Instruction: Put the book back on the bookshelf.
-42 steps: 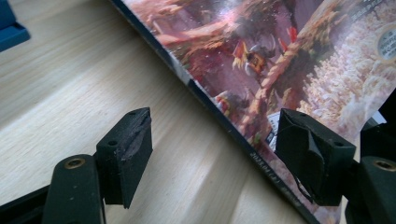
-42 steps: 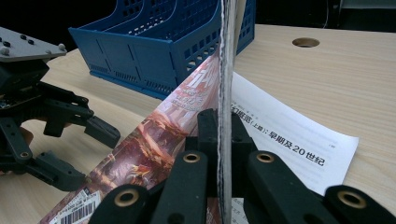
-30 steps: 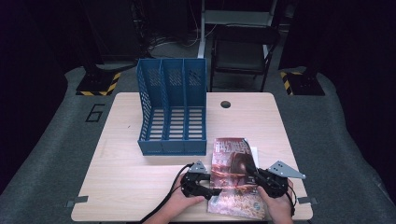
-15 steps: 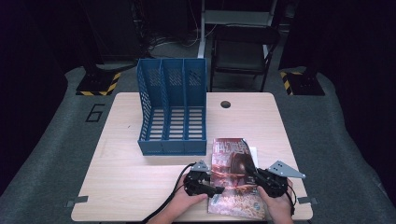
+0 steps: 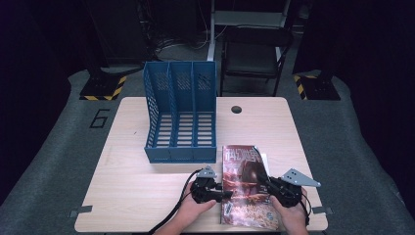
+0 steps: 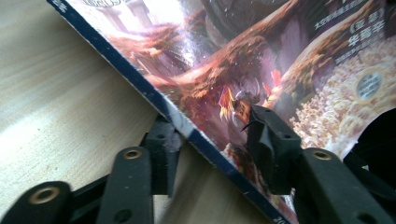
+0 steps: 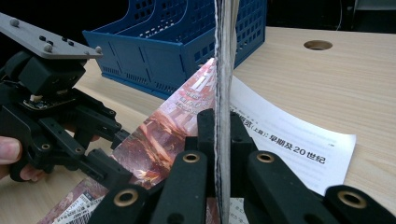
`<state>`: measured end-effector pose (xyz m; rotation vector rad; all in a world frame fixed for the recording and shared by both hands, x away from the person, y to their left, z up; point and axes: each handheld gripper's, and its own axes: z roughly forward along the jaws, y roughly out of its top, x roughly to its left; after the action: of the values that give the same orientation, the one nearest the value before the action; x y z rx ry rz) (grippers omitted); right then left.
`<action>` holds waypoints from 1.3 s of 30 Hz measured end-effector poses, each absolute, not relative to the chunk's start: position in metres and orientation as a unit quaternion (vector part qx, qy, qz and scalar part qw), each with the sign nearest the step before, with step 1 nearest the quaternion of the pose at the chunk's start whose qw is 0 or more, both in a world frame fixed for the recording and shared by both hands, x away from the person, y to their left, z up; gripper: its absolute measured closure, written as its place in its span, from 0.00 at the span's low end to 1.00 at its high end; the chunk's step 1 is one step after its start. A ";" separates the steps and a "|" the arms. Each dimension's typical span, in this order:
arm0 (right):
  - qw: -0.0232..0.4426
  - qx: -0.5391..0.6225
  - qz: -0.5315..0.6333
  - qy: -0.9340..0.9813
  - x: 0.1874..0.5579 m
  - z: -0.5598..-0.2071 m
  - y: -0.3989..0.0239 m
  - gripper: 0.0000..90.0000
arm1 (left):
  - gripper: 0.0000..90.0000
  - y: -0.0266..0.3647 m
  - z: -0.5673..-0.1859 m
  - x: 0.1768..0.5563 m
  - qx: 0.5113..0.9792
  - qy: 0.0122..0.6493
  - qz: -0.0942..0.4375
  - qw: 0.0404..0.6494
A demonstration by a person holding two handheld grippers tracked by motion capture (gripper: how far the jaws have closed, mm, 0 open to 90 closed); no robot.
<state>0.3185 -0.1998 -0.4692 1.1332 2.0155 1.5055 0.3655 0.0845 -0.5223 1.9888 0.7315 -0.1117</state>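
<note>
- Right gripper view: right tongs (image 7: 223,154) are clamped on the magazine's (image 7: 168,135) near edge, lifting some pages upright.
- Left tongs (image 6: 215,144) have just been closing astride the spine edge, one jaw under, one above; not yet pinching, I judge.
- Magazine lies on the surface (image 5: 147,196), near-right.
- Next: finish the left grip, then carry it to the blue file rack (image 5: 180,117) beyond.
</note>
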 end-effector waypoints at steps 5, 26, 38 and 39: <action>0.191 0.398 0.538 0.718 0.318 -0.469 -0.200 0.98 | 0.66 0.086 -0.521 0.365 0.818 0.302 -0.051 0.487; 0.173 0.398 0.555 0.709 0.317 -0.465 -0.207 0.96 | 0.78 0.100 -0.496 0.356 0.817 0.286 -0.002 0.501; 0.051 0.433 0.553 0.710 0.339 -0.490 -0.221 0.83 | 0.86 0.109 -0.491 0.354 0.825 0.277 0.042 0.490; 0.036 0.437 0.548 0.712 0.340 -0.493 -0.222 0.81 | 0.86 0.109 -0.491 0.355 0.826 0.278 0.041 0.489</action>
<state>0.3405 -0.2220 -0.4928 1.3418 2.1883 1.6844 0.3546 0.1094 -0.4910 2.0073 0.6757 0.0997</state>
